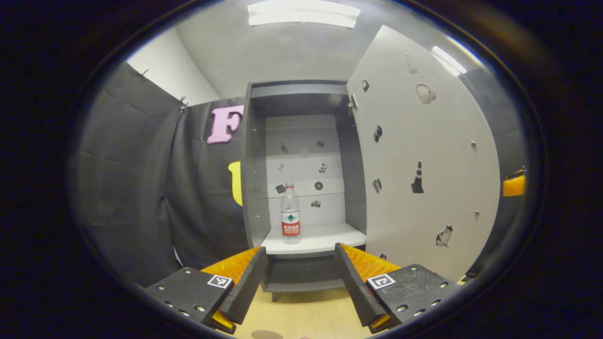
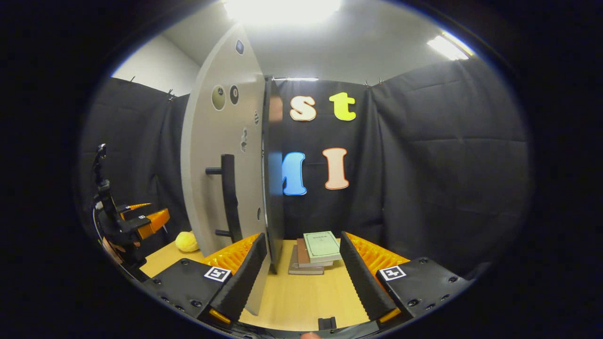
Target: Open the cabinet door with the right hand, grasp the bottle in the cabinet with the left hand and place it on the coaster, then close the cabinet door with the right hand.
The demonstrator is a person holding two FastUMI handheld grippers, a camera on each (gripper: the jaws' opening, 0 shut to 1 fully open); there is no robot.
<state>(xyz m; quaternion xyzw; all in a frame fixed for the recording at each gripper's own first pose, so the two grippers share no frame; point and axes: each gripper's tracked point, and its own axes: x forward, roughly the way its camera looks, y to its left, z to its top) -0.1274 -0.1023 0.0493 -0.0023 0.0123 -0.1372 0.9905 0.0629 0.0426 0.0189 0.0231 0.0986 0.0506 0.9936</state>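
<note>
Both tools gape over the wooden tabletop (image 2: 301,301); cabinet door (image 1: 424,155) open, seemingly.

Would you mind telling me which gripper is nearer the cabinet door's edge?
Right. The right gripper has the open cabinet door edge between its jaws; the left gripper faces the bottle, beside the door.

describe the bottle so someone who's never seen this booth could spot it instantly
Find the tall grey cabinet with its door swung open to the right. On its white shelf, left of centre, stands the bottle: upright, clear plastic, white cap, red label. Everything else inside is flat stickers on the back panel.
</note>
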